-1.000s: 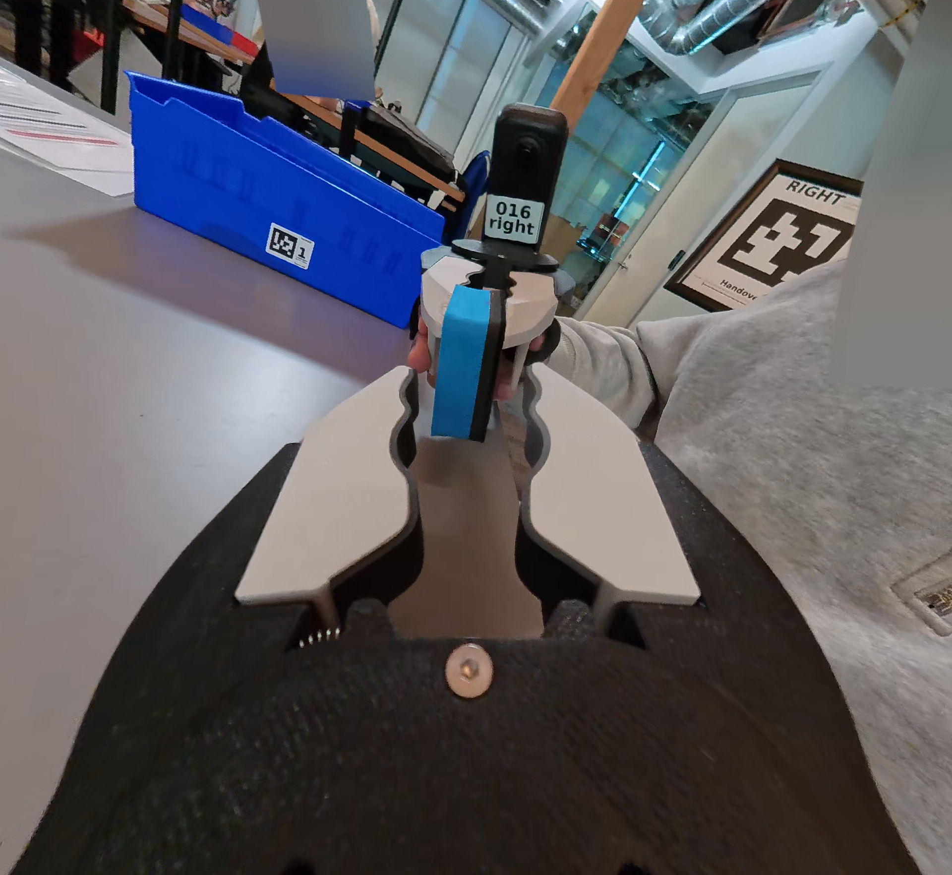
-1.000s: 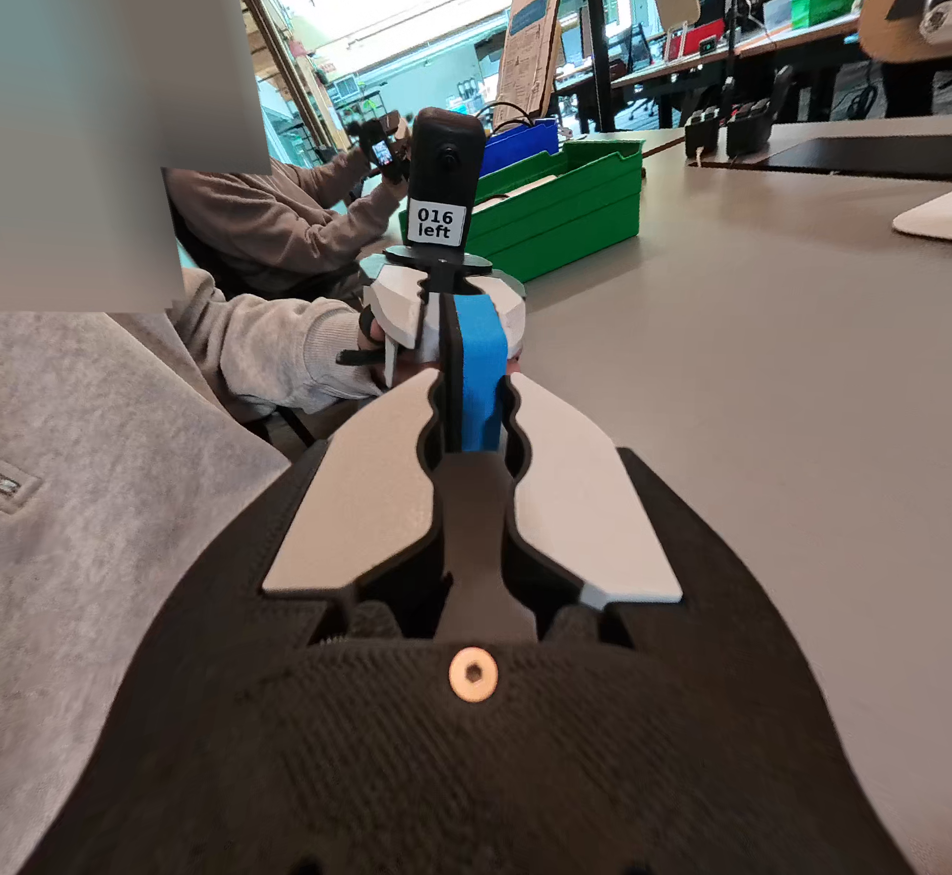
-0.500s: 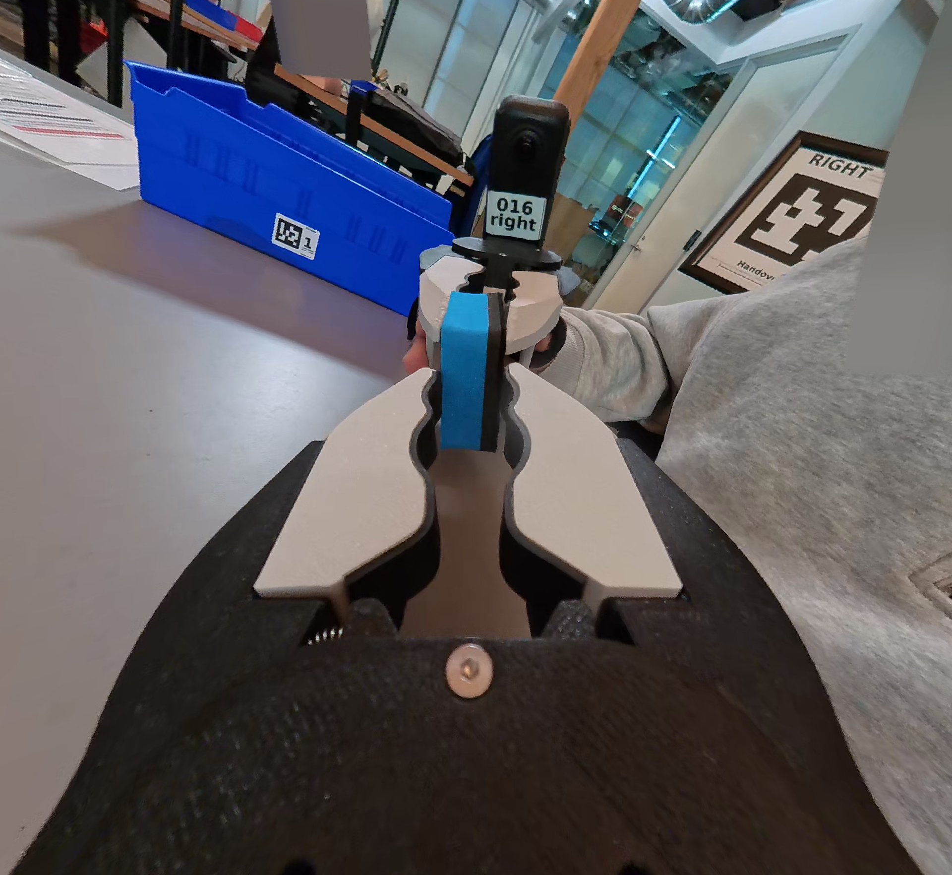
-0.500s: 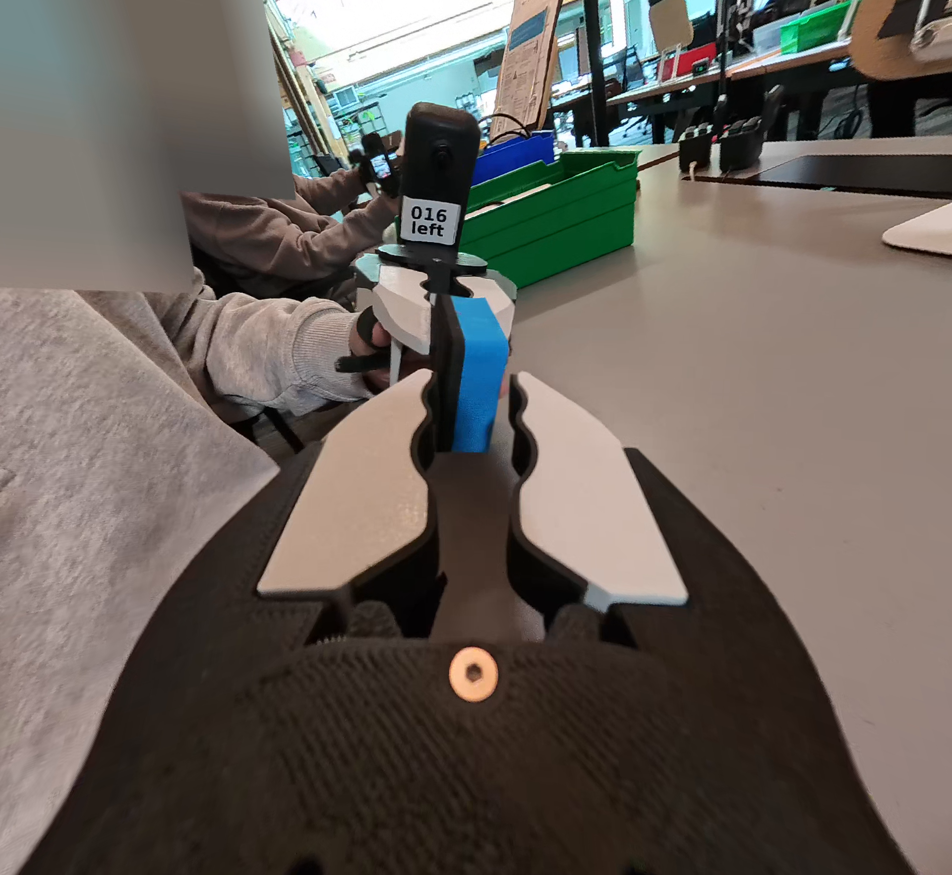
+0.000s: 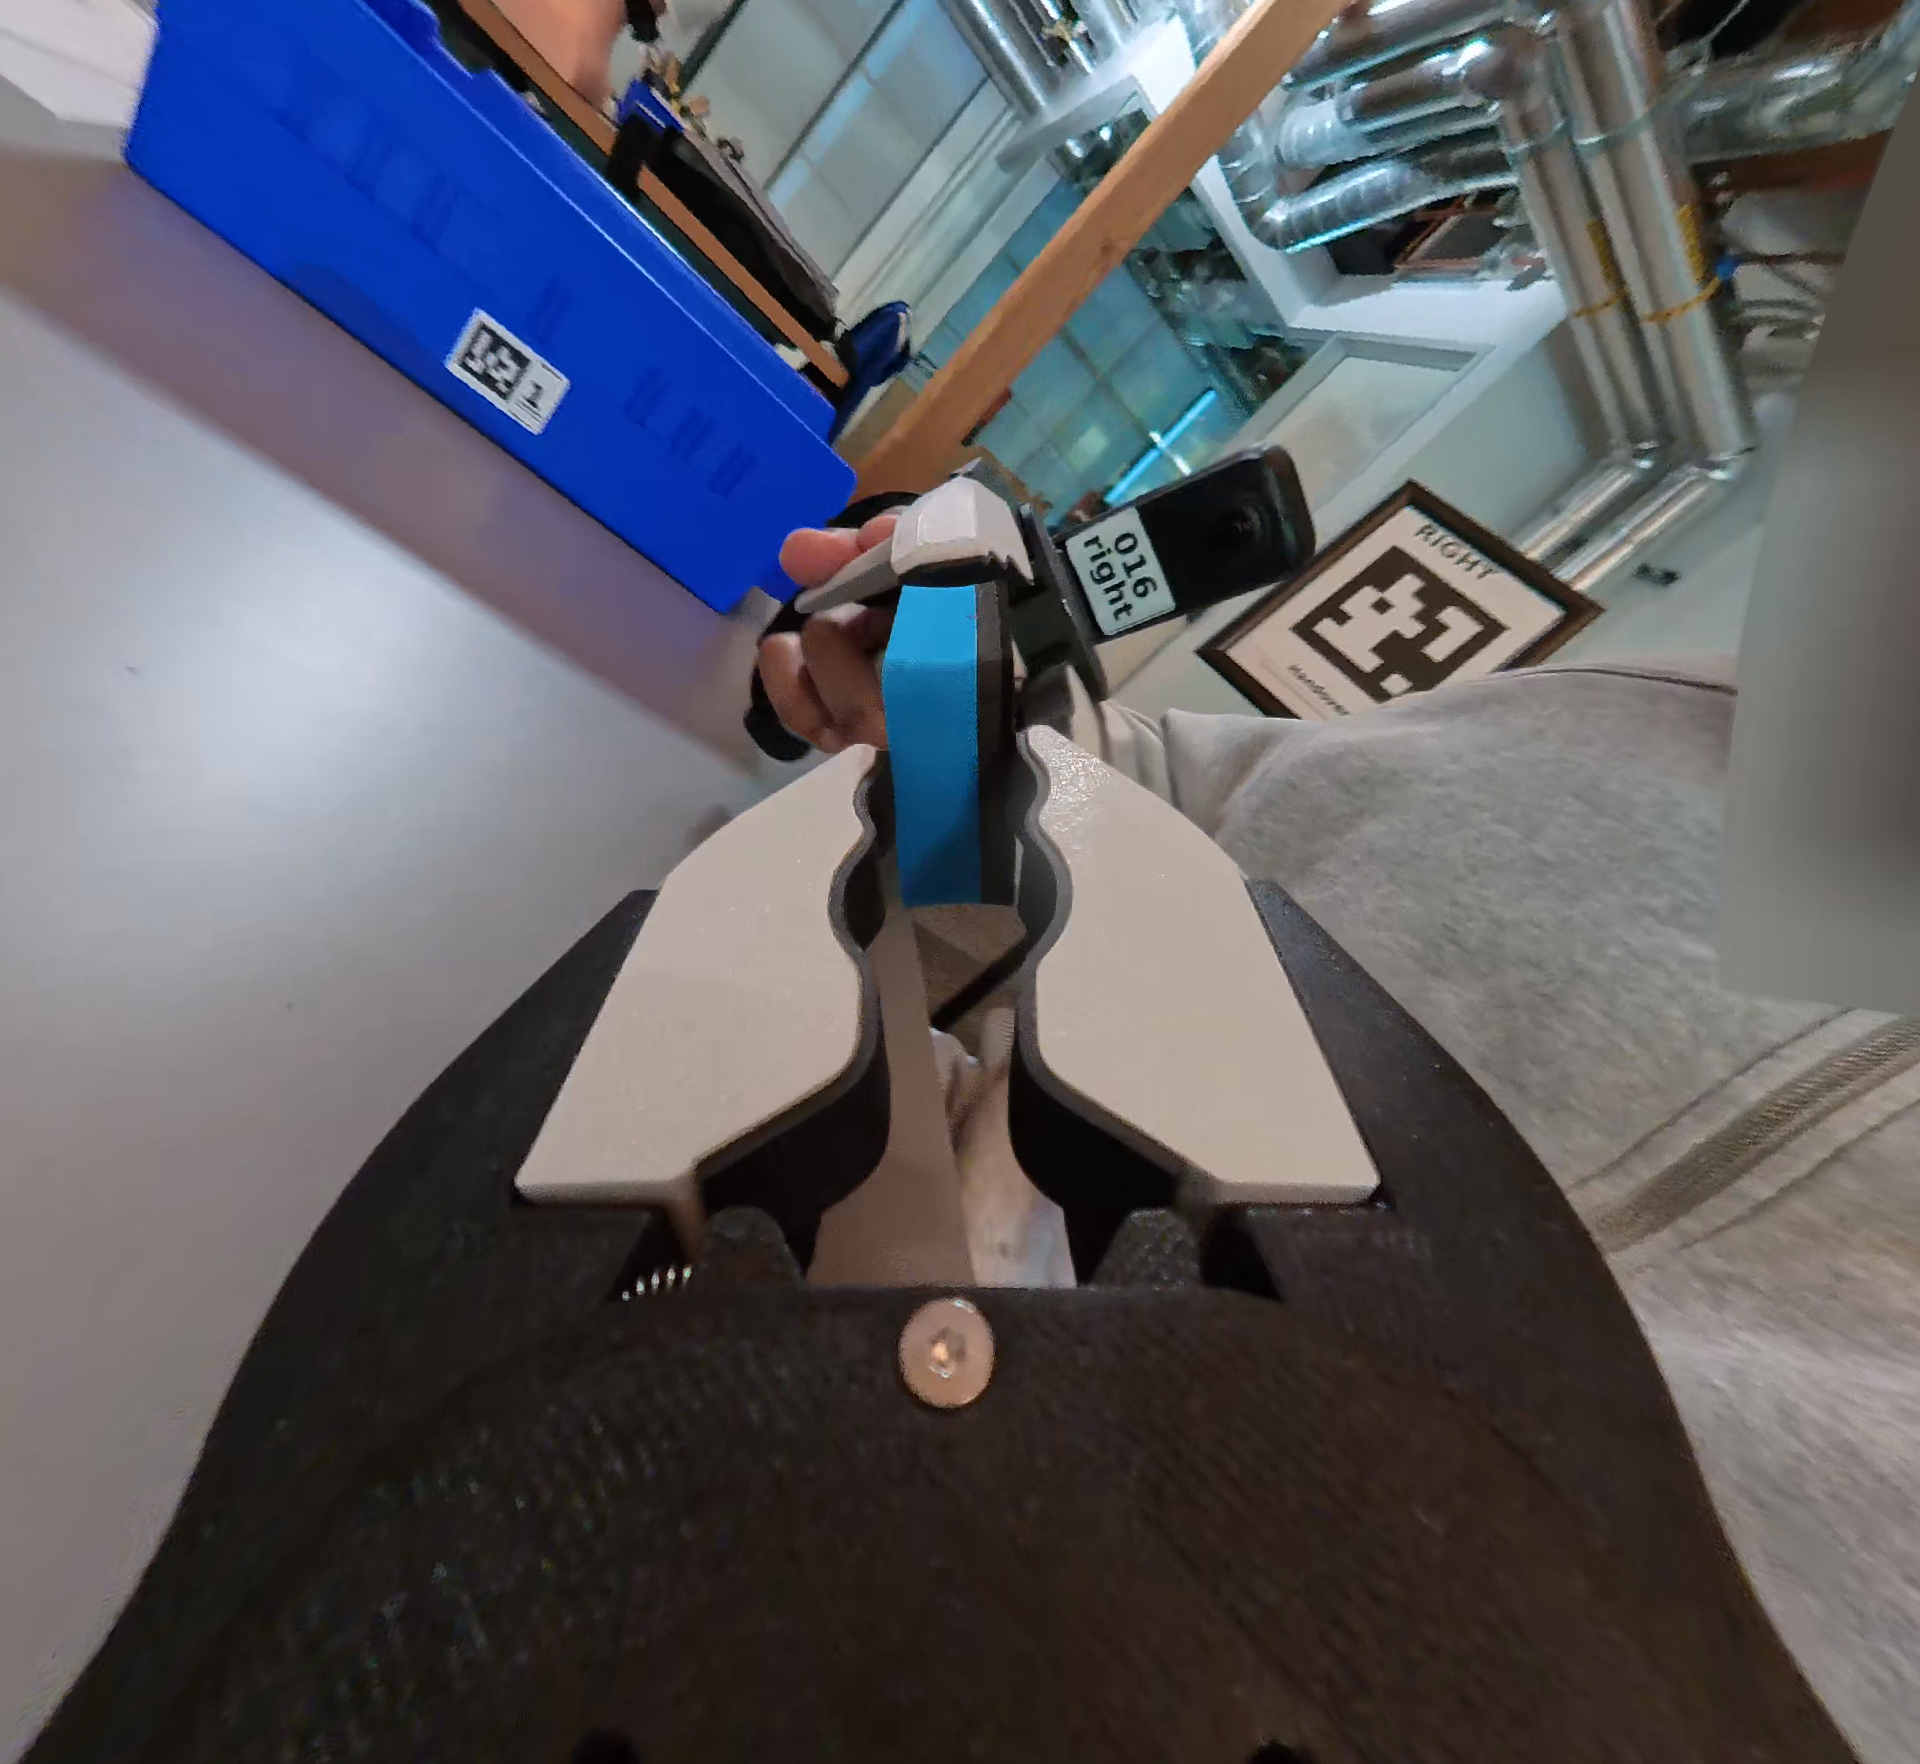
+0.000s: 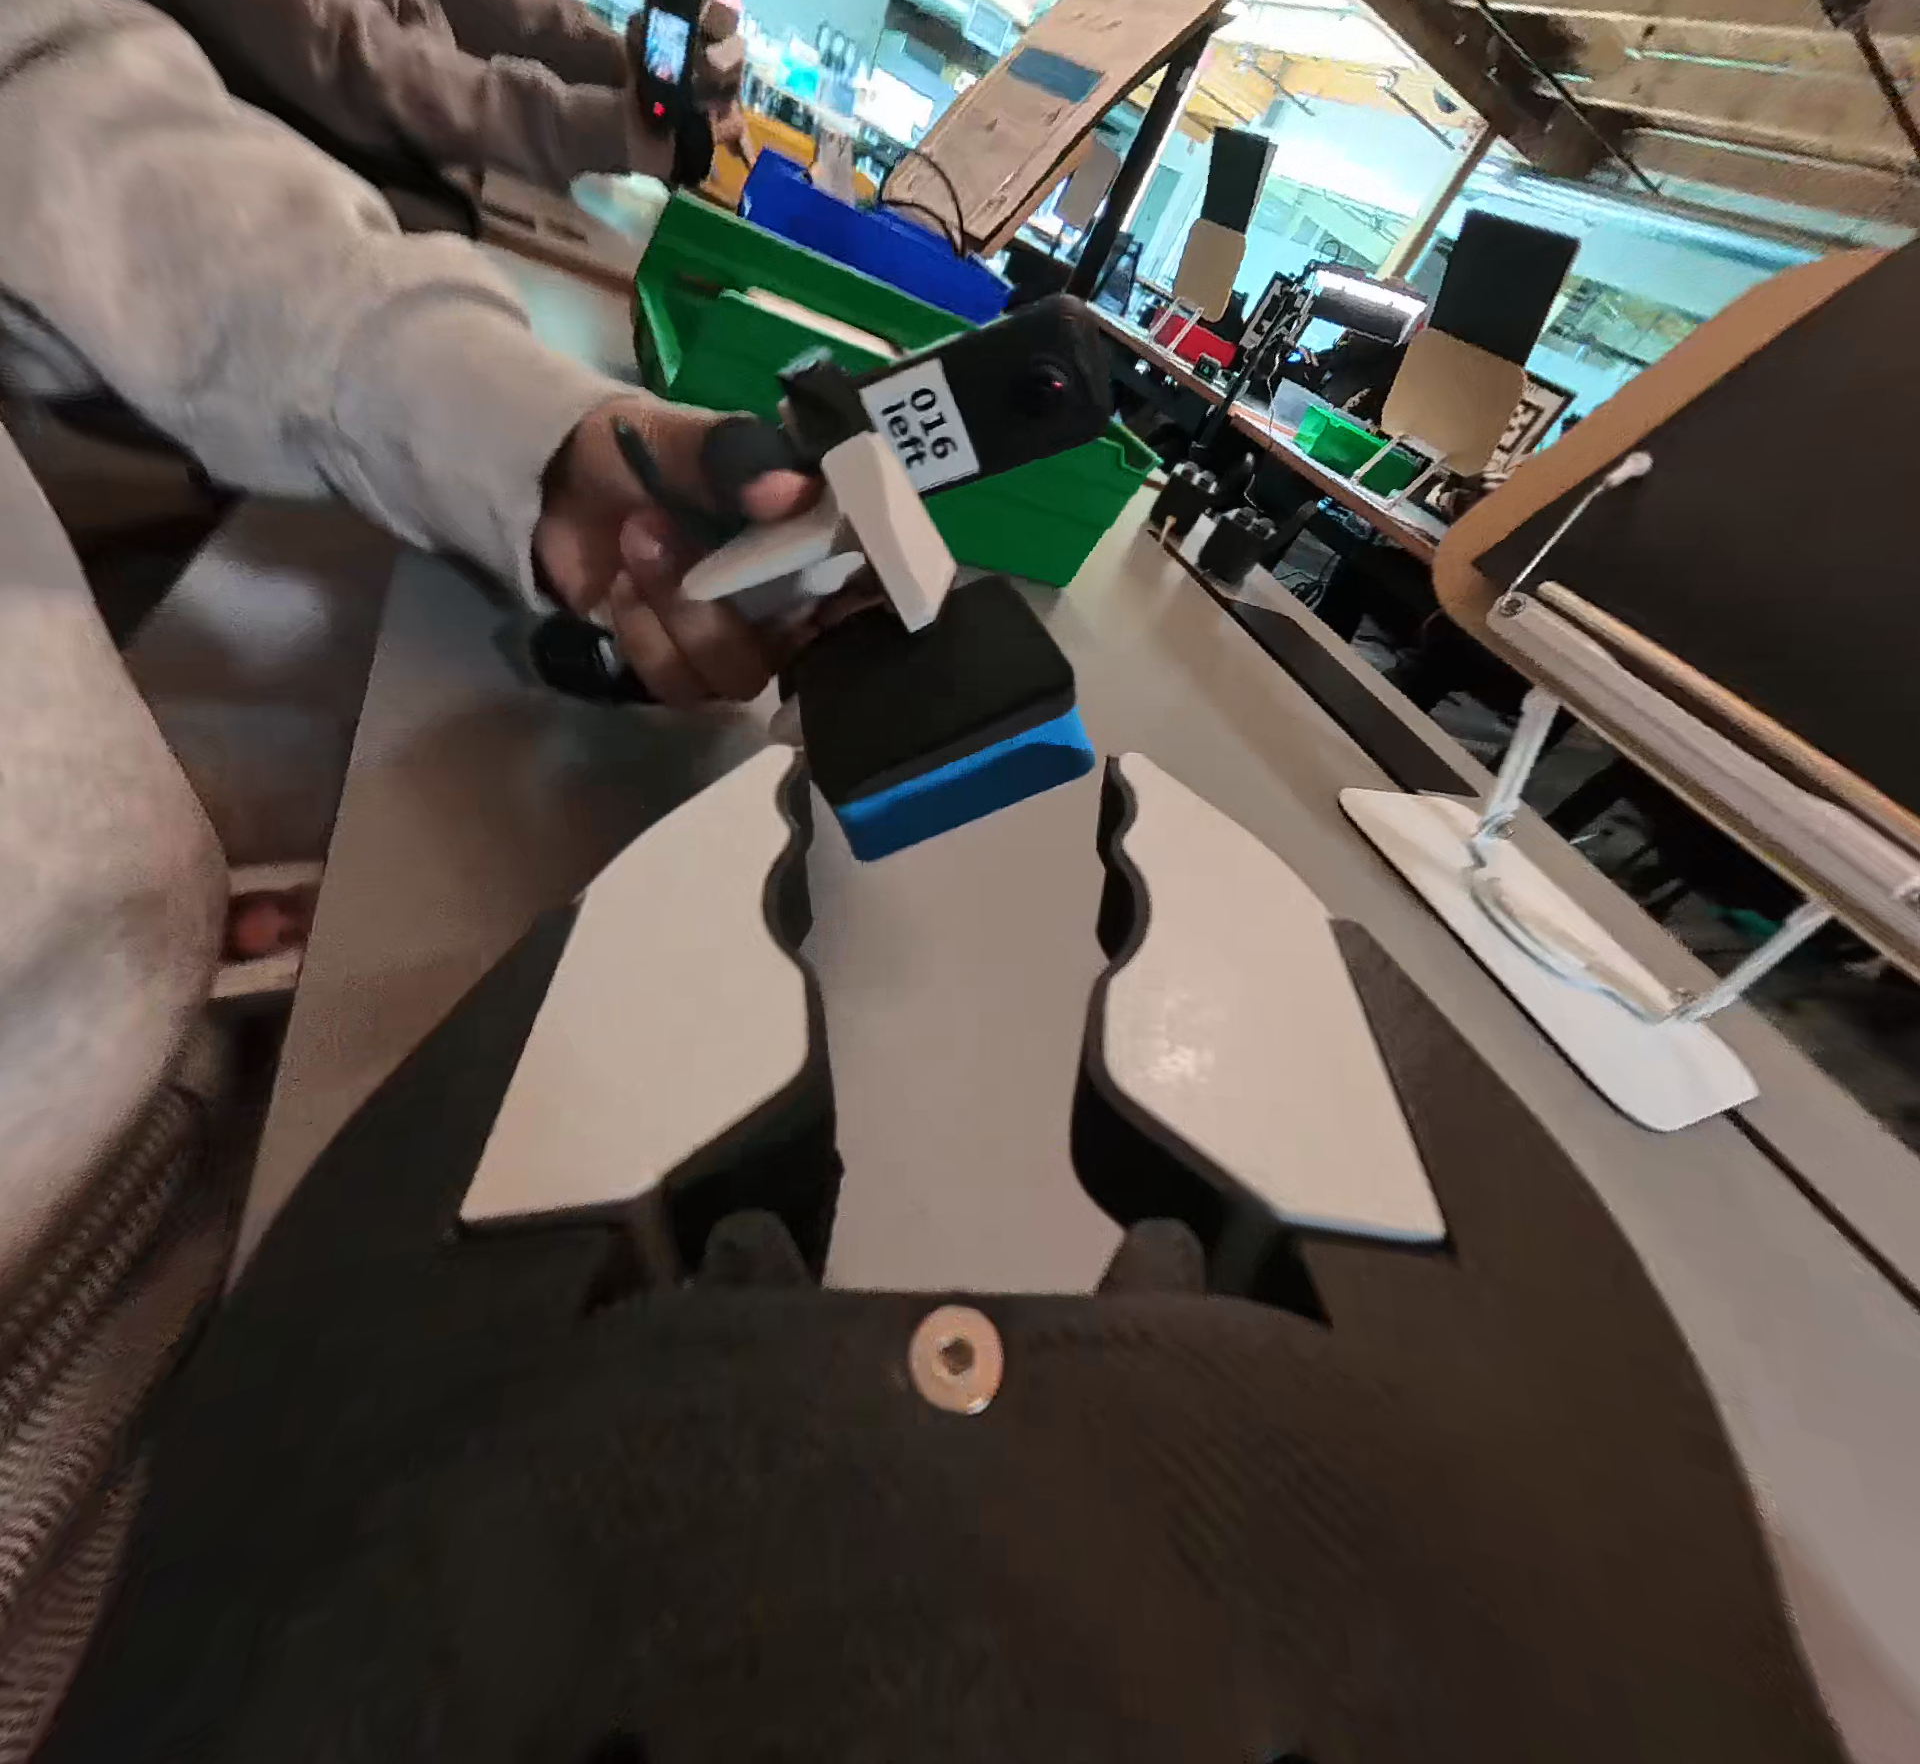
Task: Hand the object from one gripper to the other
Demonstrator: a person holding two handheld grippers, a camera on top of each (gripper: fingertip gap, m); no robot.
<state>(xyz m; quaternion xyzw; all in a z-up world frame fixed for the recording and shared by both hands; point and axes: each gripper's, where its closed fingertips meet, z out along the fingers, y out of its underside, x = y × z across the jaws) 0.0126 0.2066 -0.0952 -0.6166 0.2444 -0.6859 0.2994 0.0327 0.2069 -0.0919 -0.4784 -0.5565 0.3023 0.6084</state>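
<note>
The object is a blue foam block with a black layer (image 5: 935, 738). My left gripper (image 5: 951, 758) is shut on it, with both grey fingers pressed against its sides. The right gripper (image 5: 920, 551) shows beyond it, tilted, just above the block's far end. In the right wrist view my right gripper (image 6: 951, 769) is wide open. The block (image 6: 935, 686) sits at its fingertips without touching either finger. The left gripper (image 6: 862, 540) holds the block's far end there, with a hand behind it.
A blue bin (image 5: 416, 187) stands on the grey table (image 5: 260, 779) at the left. A green bin (image 6: 790, 332) stands farther back, and a monitor's white foot (image 6: 1538, 966) is at the right. A grey-sleeved arm (image 5: 1507, 883) lies to the right. Another person holds a phone (image 6: 670, 52). Left and right tips are no more than a few centimetres apart.
My left gripper has closed on the block. My right gripper has opened wide and let go of it. Both grippers have rolled to a tilt.
</note>
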